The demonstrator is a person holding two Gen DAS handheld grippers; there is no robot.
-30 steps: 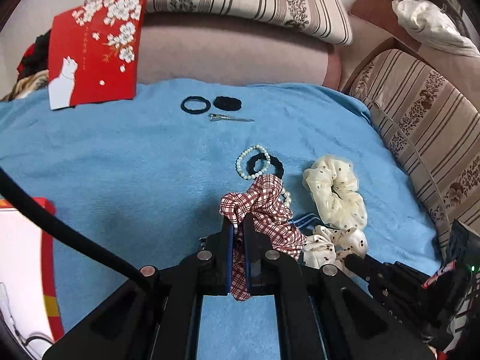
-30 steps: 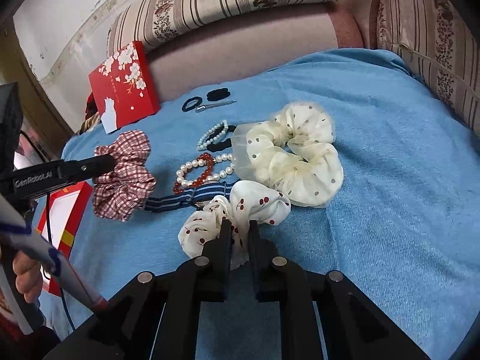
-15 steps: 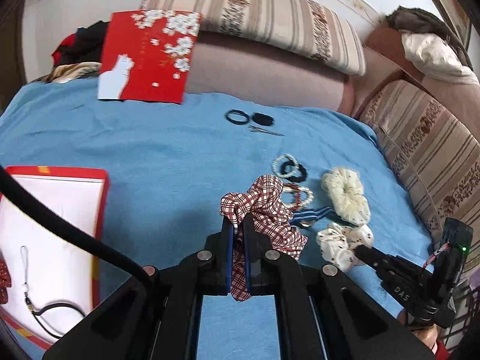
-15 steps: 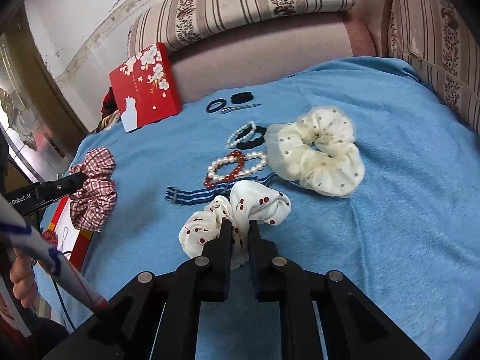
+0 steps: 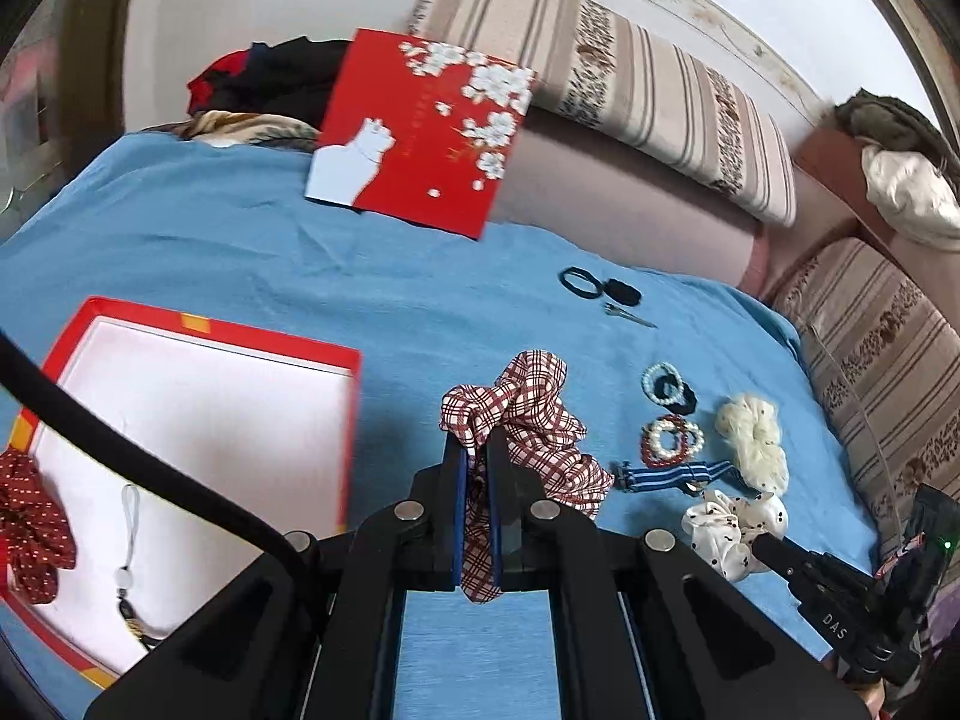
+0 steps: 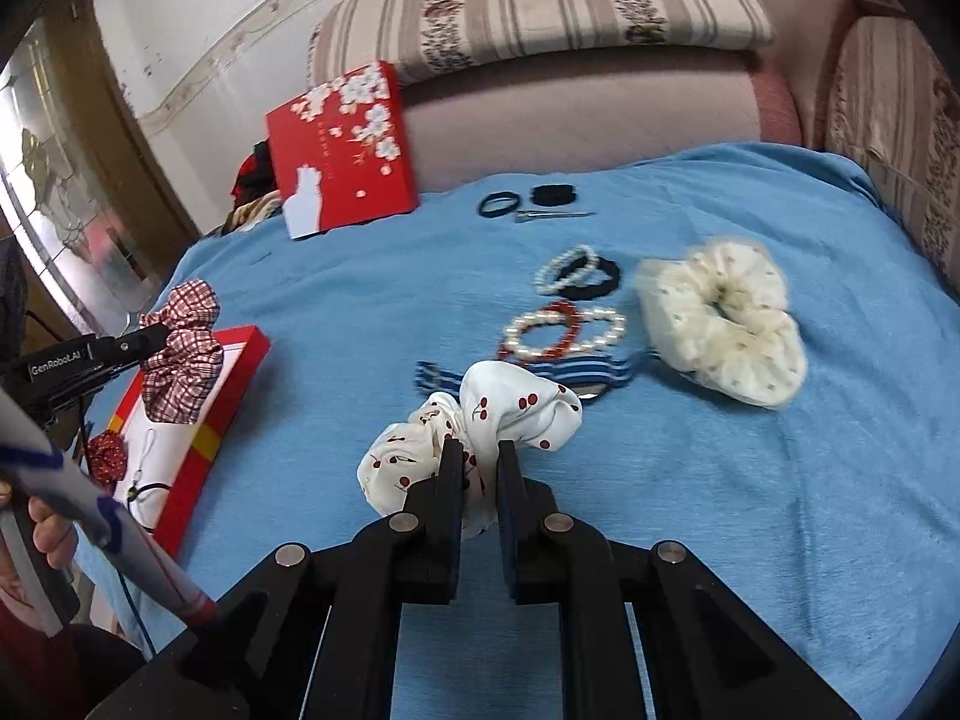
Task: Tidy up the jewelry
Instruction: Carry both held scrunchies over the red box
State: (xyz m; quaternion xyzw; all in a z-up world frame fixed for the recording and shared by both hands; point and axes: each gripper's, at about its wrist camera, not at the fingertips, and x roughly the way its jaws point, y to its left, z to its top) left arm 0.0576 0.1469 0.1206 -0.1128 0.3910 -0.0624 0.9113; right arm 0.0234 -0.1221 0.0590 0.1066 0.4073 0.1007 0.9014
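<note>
My left gripper is shut on a red plaid scrunchie, which hangs above the blue blanket just right of the open red box. In the right wrist view the same plaid scrunchie hangs over the box's near corner. The box holds a dark red dotted scrunchie and a corded charm. Nearer the middle of the blanket, my right gripper is shut on a white cherry-print scrunchie, raised slightly off the fabric.
On the blanket lie a cream dotted scrunchie, pearl and red bead bracelets, a blue striped band, a pale bead bracelet with a black tie, and black hair ties with a clip. The red lid leans on the sofa.
The left gripper has carried the plaid scrunchie leftward, away from the pile, until the red box came into view. The right gripper has drawn the cherry scrunchie a little back and up.
</note>
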